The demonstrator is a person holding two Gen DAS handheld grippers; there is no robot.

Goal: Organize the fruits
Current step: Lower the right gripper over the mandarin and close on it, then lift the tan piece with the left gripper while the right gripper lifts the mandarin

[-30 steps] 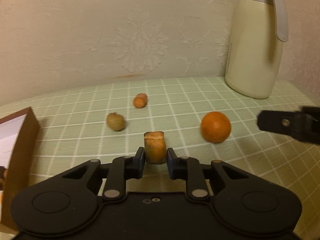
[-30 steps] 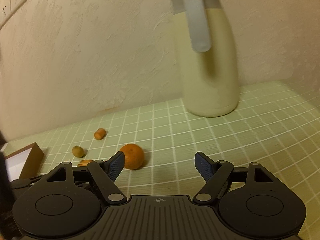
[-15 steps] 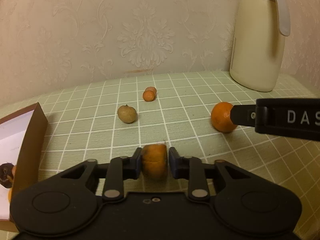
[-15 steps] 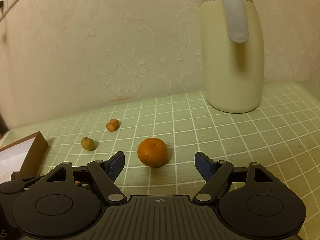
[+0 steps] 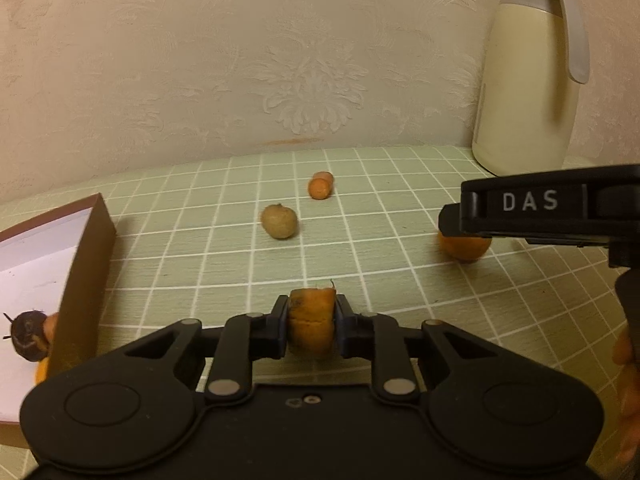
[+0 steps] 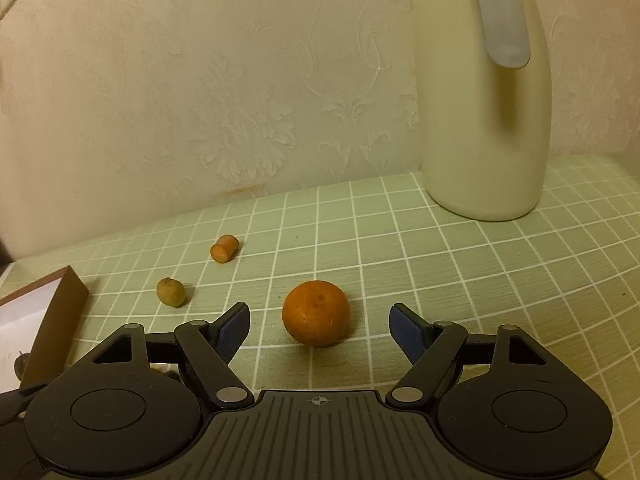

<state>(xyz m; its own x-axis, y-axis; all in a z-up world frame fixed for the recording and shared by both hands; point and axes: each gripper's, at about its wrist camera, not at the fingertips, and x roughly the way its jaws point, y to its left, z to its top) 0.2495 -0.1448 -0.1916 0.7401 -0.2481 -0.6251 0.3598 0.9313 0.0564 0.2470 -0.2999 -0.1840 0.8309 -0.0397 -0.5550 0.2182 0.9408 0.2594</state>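
Observation:
My left gripper point(image 5: 311, 322) is shut on an orange carrot chunk point(image 5: 312, 318), held above the checked tablecloth. My right gripper point(image 6: 319, 326) is open, its fingers on either side of a mandarin orange point(image 6: 316, 313) that rests on the cloth. The mandarin point(image 5: 464, 246) is partly hidden behind the right gripper in the left wrist view. A small greenish-brown fruit point(image 5: 280, 221) point(image 6: 171, 292) and a second carrot piece point(image 5: 320, 185) point(image 6: 224, 248) lie farther back. A brown open box point(image 5: 86, 264) point(image 6: 56, 320) stands at the left with a dark fruit point(image 5: 28, 334) inside.
A tall cream thermos jug point(image 5: 528, 80) point(image 6: 484, 92) stands at the back right against the patterned wall. The green checked tablecloth point(image 6: 440, 280) covers the table. The box wall rises just left of the left gripper.
My right gripper has moved forward and down so its open fingers now flank the mandarin. My left gripper still holds the carrot chunk and has shifted slightly toward the box.

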